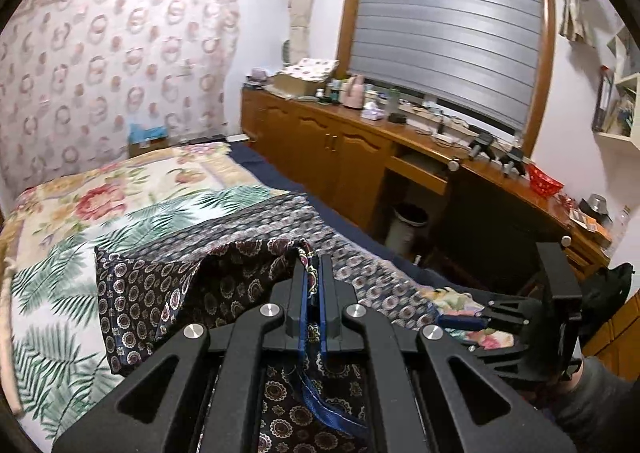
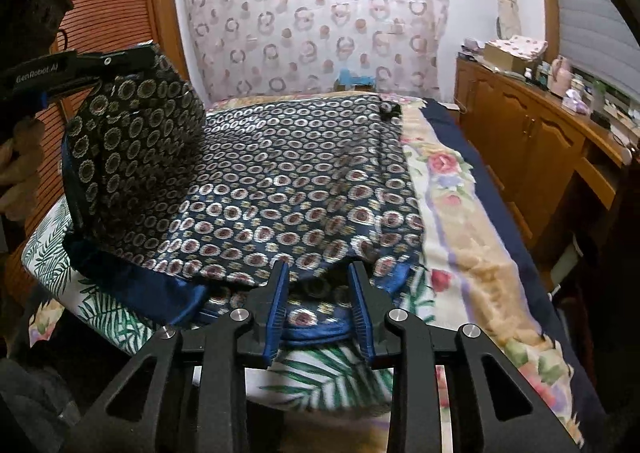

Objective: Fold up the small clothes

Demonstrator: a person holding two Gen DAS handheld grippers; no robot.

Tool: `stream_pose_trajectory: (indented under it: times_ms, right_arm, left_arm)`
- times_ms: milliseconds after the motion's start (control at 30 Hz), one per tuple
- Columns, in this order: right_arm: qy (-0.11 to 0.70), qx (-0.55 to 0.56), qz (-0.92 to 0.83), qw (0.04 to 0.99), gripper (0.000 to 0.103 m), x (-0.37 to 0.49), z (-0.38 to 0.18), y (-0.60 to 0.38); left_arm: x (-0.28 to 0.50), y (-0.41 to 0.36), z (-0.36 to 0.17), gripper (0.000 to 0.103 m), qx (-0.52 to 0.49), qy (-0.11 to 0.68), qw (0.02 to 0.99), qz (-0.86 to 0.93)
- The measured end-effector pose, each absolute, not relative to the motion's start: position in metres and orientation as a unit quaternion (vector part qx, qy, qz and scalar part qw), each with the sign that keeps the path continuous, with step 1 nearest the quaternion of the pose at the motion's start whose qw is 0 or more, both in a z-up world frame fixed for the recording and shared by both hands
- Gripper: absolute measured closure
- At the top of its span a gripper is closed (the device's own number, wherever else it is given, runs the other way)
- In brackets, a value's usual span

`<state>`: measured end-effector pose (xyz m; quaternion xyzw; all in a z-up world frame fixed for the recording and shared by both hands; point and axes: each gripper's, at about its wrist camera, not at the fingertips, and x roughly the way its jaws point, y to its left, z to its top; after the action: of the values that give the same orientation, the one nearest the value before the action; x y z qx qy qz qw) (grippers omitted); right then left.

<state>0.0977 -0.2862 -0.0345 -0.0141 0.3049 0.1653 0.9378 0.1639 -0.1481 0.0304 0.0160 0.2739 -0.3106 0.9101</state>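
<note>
A dark blue patterned garment [image 2: 280, 181] with ring motifs lies spread on the bed. My left gripper [image 1: 314, 269] is shut on its blue-trimmed corner [image 1: 308, 317] and holds that corner lifted above the bed; in the right wrist view it shows at the upper left [image 2: 92, 65] with cloth hanging from it. My right gripper [image 2: 318, 277] is open, its blue pads either side of the garment's near hem [image 2: 312, 329], low over the bed. In the left wrist view the right gripper [image 1: 460, 321] sits at the right, by the garment's edge.
The bed has a floral and palm-leaf cover [image 1: 80, 221] and a navy sheet edge [image 2: 516, 237]. A wooden cabinet and desk [image 1: 340, 149] with clutter run along the right wall. A waste bin [image 1: 408, 225] stands under the desk. A wooden wardrobe [image 2: 112, 5] is at the left.
</note>
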Motion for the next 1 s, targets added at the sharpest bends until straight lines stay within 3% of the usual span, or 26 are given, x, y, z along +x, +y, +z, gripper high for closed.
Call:
stream_pose_trajectory:
  times_ms: [400,600,733,800,867,1000]
  right_arm:
    - [0.292,0.004,0.156,0.944,0.075,0.094,-0.033,-0.303]
    - [0.291,0.005,0.150,0.945,0.075,0.091,-0.033,-0.305]
    - [0.290,0.007,0.144,0.946,0.075,0.093,-0.031,-0.309]
    - [0.290,0.008,0.142,0.946,0.075,0.093,-0.030,-0.309]
    - [0.288,0.008,0.141,0.947,0.075,0.094,-0.028,-0.307]
    - [0.285,0.003,0.141,0.948,0.075,0.094,-0.026,-0.301]
  left_arm:
    - [0.170,-0.203,0.053,0.098,0.032,0.274,0.893,-0.356]
    - [0.178,-0.194,0.037,0.083,0.025,0.302,0.886,-0.350]
    - [0.170,-0.182,0.035,0.058,0.030,0.302,0.884,-0.355]
    - [0.165,-0.179,0.035,0.053,0.038,0.298,0.887,-0.351]
    - [0.162,-0.173,0.033,0.043,0.043,0.299,0.889,-0.345]
    - [0.153,-0.148,0.023,0.043,0.034,0.306,0.893,-0.329]
